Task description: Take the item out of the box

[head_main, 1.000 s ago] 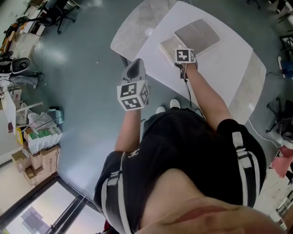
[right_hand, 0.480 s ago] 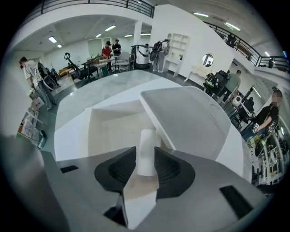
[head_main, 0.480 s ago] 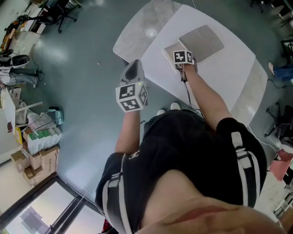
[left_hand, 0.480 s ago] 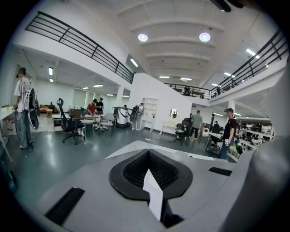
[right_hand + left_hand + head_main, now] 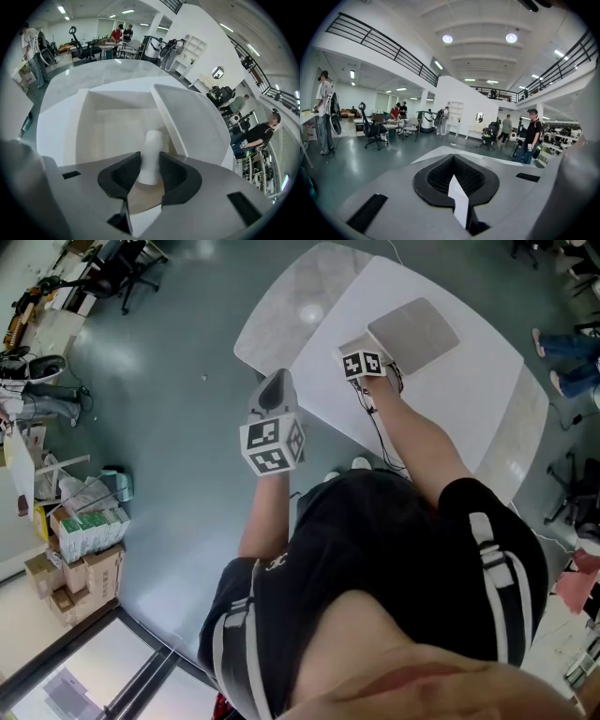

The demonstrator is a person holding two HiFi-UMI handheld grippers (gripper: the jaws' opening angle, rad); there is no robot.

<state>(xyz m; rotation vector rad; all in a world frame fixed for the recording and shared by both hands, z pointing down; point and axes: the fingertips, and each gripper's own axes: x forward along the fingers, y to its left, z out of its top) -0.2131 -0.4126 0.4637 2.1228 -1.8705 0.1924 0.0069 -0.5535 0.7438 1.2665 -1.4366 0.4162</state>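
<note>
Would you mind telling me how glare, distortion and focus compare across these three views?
Head view: sharp, with a bright lamp reflection on the table. Left gripper view: strong fisheye bending, dark corners, ceiling lamps blown out. Right gripper view: same bending; the white item and box nearly blend, pale on pale.

Right gripper pulls back; a passer-by appears

The right gripper (image 5: 150,165), closed on a white tube (image 5: 151,157), has drawn back from beside the lid (image 5: 414,332) toward the person, and now sits over the near left edge of the open box (image 5: 355,341). A bystander's legs (image 5: 566,347) have walked in at the right edge.
</note>
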